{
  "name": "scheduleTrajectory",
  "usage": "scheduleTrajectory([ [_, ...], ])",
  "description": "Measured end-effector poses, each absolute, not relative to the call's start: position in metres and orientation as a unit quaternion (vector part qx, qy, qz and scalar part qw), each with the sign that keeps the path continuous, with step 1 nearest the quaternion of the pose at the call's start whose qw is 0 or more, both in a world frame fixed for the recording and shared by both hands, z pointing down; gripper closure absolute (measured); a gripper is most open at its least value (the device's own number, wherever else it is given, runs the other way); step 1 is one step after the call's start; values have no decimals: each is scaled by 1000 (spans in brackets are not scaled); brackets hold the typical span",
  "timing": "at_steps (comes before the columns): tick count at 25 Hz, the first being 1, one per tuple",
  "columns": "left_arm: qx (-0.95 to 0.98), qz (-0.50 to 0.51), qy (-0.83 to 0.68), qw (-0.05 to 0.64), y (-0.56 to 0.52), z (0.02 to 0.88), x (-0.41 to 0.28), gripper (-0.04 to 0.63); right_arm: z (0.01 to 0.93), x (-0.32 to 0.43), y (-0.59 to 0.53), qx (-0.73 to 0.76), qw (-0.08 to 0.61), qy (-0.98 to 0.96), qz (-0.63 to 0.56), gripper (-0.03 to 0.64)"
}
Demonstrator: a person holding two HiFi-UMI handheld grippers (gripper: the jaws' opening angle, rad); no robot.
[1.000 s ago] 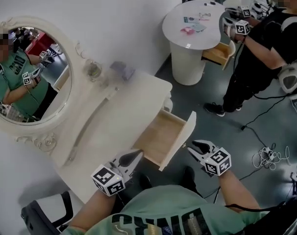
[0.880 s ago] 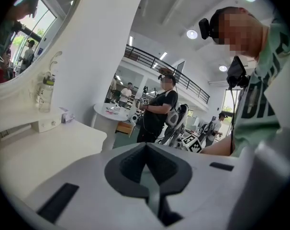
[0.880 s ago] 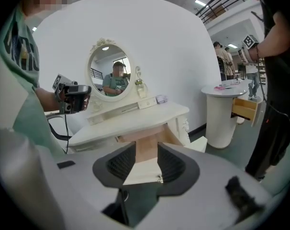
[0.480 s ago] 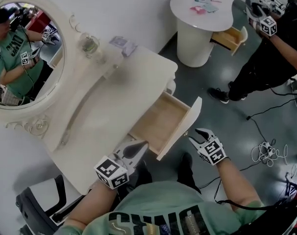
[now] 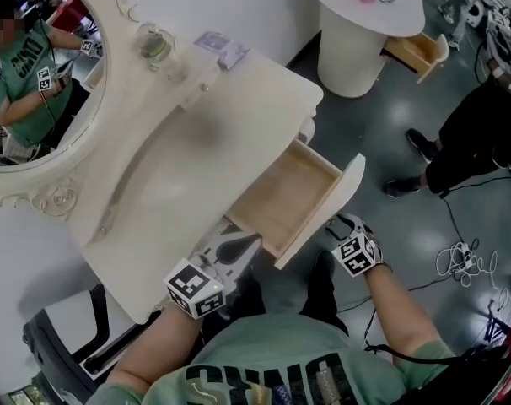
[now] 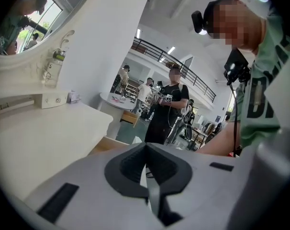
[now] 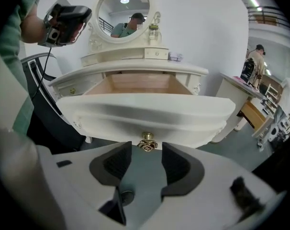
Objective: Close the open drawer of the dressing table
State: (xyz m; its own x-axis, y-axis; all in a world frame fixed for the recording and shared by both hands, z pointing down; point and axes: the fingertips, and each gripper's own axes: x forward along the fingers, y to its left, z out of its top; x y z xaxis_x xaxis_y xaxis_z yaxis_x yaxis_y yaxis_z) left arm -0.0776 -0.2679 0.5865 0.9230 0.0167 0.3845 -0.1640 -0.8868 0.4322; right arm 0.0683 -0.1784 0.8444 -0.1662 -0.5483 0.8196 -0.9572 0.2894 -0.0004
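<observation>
- The right gripper (image 7: pixel 146 150) has its jaws apart, with nothing clamped between them.
- The left gripper (image 6: pixel 145 147) has its jaws together, the dark pads meeting along a thin line and holding nothing.
- In the head view the right forearm reaches forward from the lower right. The right gripper (image 5: pixel 342 224) is at the outer face of the drawer front, with its marker cube facing up.
- The left forearm comes up from the lower left. The left gripper (image 5: pixel 241 243) lies tilted by the front edge of the dressing table (image 5: pixel 188 154), just beside the drawer's near side wall.
- The drawer (image 5: pixel 330 212) is pulled well out from under the table top, and its bare wooden floor is open to view.
- Seen from the right gripper, the white drawer front (image 7: pixel 145 111) spans the frame just ahead of the jaws.
- A small brass knob (image 7: pixel 147 142) hangs from the lower middle of that front, right at the mouth of the gap and centred between the two pads. Neither pad presses on it.
- From the left gripper view, the closed tips point over the table top towards the room, with an edge of the drawer's wood (image 6: pixel 105 144) just beyond them.
- The oval mirror (image 5: pixel 38 66) stands at the back of the table and reflects the person in a green shirt.
- A second person in black (image 5: pixel 479 116) stands well apart, beside a round white table (image 5: pixel 369 11).
</observation>
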Motion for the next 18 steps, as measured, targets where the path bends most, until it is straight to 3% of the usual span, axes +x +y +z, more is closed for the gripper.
scheduleTrajectory([
  [6,949,195,-45,244,-273,600,-85,588,861,68,-185,531,387,-703,271,422],
  [8,949,194,-47,246,-276,602,-87,588,861,68,-189,535,387,-703,264,463],
  [18,947,188,-59,254,-283,609,-98,588,862,63,-201,529,387,-708,262,469],
])
